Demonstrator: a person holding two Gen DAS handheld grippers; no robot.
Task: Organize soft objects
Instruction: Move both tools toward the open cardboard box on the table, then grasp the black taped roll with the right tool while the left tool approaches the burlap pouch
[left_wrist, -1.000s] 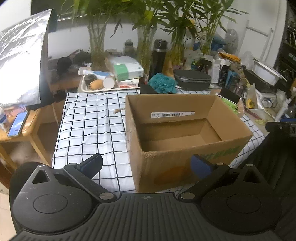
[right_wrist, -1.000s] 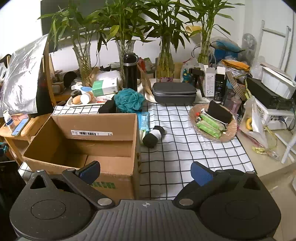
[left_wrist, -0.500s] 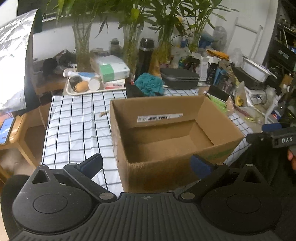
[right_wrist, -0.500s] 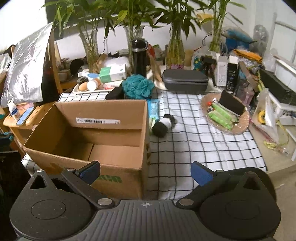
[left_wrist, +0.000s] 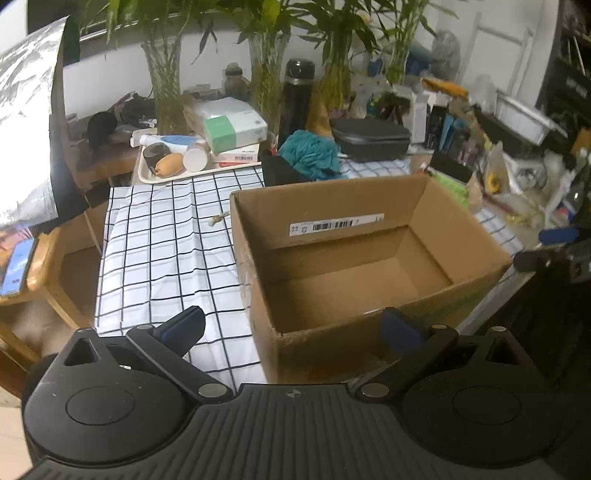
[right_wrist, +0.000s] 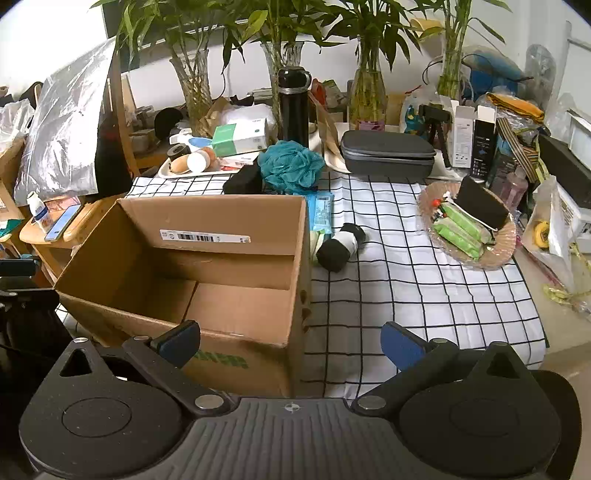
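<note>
Nearest the lens in each view sit the black gripper bodies with blue-padded fingers. The left gripper (left_wrist: 293, 328) has its jaws spread wide and holds nothing; it hangs over the near left corner of the cardboard box (left_wrist: 354, 258). The right gripper (right_wrist: 290, 341) also has its jaws wide apart and empty, poised over the near right corner of the same cardboard box (right_wrist: 207, 266).

The box stands open-topped on the worktop (right_wrist: 406, 295), which is covered by a white cloth with a black grid. Its inside is bare brown card, with a barcode label (right_wrist: 205, 236) on the far inner wall.

Just right of the box, in the right wrist view, a black-and-white rolled sock (right_wrist: 340, 247) lies on the cloth, close beside the box wall but not clearly touching it. Between the sock and the box's far corner lies a blue wipes packet (right_wrist: 320, 212). Further right, a round woven plate (right_wrist: 506, 240) carries green packets (right_wrist: 461, 230) and a black sponge (right_wrist: 480, 206) leaning on top of them.

Behind the box, a teal bath pouf (right_wrist: 290, 166) rests against a black folded cloth (right_wrist: 243, 181). To its right is a grey zip case (right_wrist: 388, 153); to its left, a white tray (right_wrist: 192, 173) with small items. A black flask (right_wrist: 293, 107) stands behind the pouf, and glass vases of bamboo (right_wrist: 365, 92) line the back wall.
</note>
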